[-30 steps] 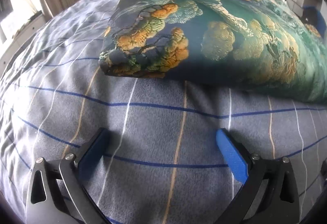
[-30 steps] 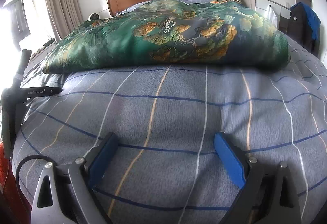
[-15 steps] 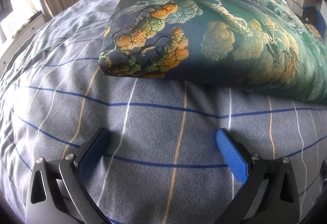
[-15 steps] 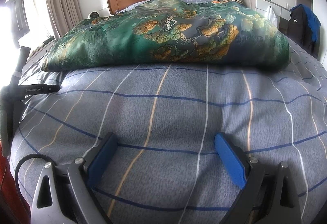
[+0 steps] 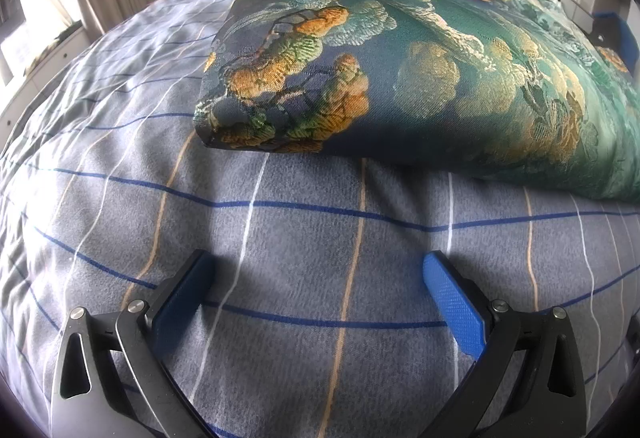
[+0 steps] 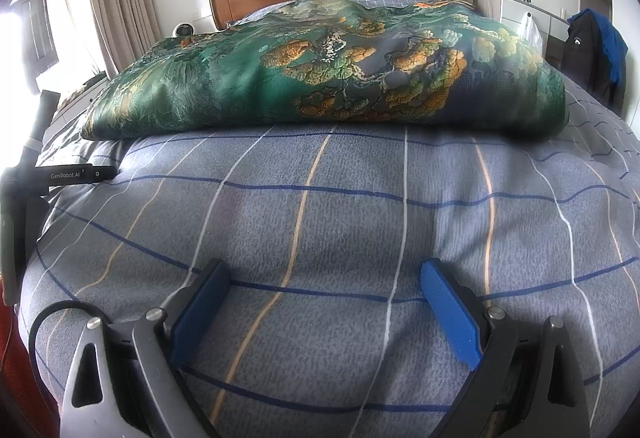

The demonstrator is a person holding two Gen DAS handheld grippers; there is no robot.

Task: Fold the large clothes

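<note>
The folded green cloth runs off the right edge in the left wrist view, so its far end isn't visible. Stuff on the white cabinet is too tiny to make out.

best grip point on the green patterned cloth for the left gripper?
Probably the near-left corner of the green patterned cloth: it juts toward the open left gripper with its stacked edge exposed. Come in low along the bedspread from the front.

Left hand-held gripper gapes above bedspread; folded brocade cloth beyond.
</note>
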